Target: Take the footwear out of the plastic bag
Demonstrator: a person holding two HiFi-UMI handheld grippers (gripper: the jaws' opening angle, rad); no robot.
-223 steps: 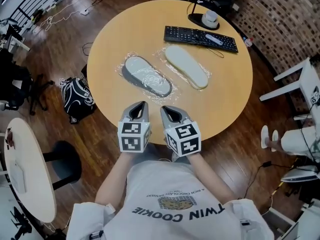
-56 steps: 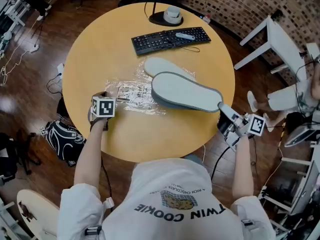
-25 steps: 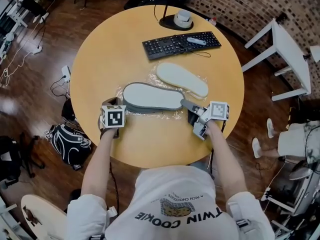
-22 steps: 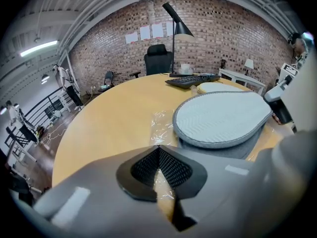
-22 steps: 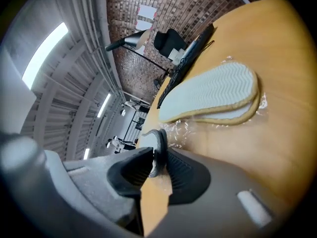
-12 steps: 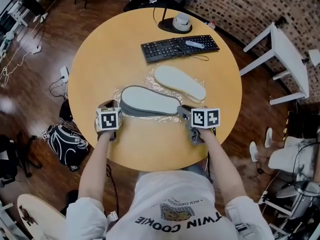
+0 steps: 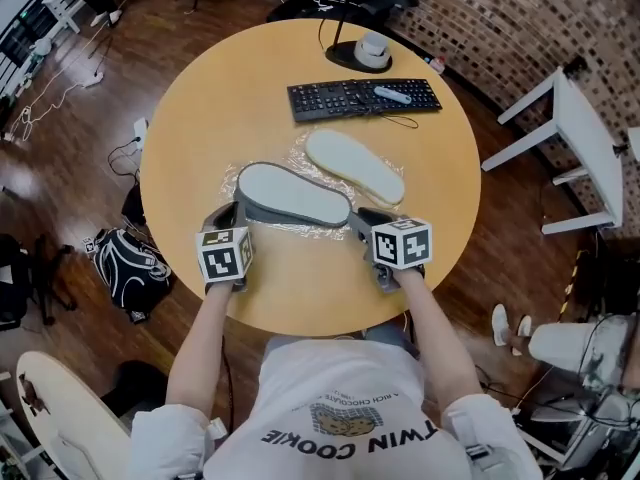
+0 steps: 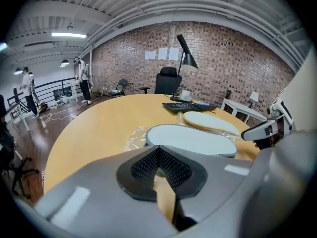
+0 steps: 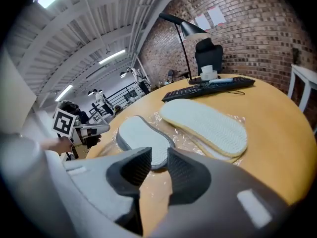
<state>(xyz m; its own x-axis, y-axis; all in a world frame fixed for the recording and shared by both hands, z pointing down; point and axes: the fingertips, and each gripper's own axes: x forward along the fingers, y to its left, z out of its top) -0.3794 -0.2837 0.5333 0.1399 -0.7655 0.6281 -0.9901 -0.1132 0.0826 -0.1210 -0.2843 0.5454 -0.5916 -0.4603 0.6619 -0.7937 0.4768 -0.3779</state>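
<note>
A grey slipper [image 7: 292, 194] lies sole up on the round table, on top of its empty crinkled plastic bag [image 7: 306, 231]. A cream slipper [image 7: 355, 166] lies behind it, still wrapped in clear plastic. My left gripper [image 7: 232, 214] sits at the grey slipper's left end with its jaws shut and nothing visible between the pads. In the left gripper view the grey slipper [image 8: 190, 139] lies just ahead of that gripper [image 8: 158, 151]. My right gripper [image 7: 362, 220] is at the slipper's right end. Its jaws stand apart and empty, the grey slipper [image 9: 141, 138] just beyond them.
A black keyboard [image 7: 365, 98] and a lamp base [image 7: 362, 53] stand at the far side of the table [image 7: 200, 98]. A black bag [image 7: 125, 268] lies on the floor to the left. A white table [image 7: 590, 148] stands to the right.
My right gripper has let go of the grey slipper's end and its jaws have parted. The slipper now rests flat on the plastic. The left gripper has barely moved.
</note>
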